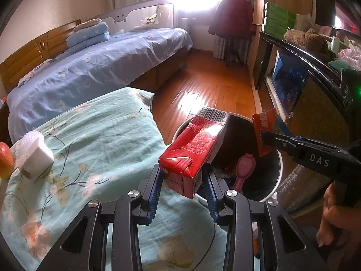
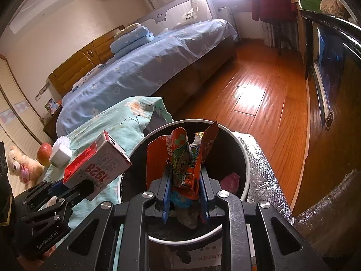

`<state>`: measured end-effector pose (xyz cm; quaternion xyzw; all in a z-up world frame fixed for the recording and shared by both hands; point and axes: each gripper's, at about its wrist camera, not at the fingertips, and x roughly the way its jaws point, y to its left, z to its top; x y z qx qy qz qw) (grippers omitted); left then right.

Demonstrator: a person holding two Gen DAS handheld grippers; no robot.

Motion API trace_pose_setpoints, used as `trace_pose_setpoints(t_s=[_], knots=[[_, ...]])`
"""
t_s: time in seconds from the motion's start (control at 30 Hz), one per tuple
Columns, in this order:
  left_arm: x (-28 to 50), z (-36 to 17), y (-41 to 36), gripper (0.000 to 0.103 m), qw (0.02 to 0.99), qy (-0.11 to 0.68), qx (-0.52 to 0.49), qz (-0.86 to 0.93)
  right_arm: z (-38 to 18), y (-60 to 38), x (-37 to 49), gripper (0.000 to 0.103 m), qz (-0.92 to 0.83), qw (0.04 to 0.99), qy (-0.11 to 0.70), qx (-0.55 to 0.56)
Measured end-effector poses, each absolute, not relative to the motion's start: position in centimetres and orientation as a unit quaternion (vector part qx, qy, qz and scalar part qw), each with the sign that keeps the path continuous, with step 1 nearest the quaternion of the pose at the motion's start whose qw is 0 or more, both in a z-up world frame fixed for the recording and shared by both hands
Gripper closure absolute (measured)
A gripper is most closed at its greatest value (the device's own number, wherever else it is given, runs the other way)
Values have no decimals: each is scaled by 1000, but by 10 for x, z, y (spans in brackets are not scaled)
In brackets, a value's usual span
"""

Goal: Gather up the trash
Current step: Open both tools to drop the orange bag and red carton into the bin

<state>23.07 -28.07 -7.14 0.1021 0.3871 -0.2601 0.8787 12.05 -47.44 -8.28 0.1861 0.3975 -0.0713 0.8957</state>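
My left gripper (image 1: 182,176) is shut on a red and white drink carton (image 1: 196,149), held tilted at the near left rim of a round black bin with a white rim (image 1: 278,180). From the right wrist view the same carton (image 2: 99,164) hangs left of the bin (image 2: 248,169). My right gripper (image 2: 183,192) is shut on an orange snack wrapper (image 2: 178,158) directly over the bin's mouth. In the left wrist view that wrapper (image 1: 262,133) and the right gripper (image 1: 267,139) sit above the bin's right side. A pink piece of trash (image 1: 244,169) lies inside.
A table with a teal floral cloth (image 1: 90,146) holds a white brush block (image 1: 36,158) and an apple (image 1: 5,160). A blue bed (image 1: 101,67) stands behind, wooden floor (image 1: 214,81) beyond the bin, a dark cabinet (image 1: 304,90) at right. A teddy bear (image 2: 20,164) sits far left.
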Motion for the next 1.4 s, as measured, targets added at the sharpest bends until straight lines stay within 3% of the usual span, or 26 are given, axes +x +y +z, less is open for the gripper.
trace_pose_setpoints(t_s=[1.3,1.4], knots=[[244,-82,-304,68,869,403,98,-270,-96,-484,131,77,-77,888,412,188],[245,-81,-303,62,869,404,93,-270,-97,-486,131,76,-78,887,413,192]])
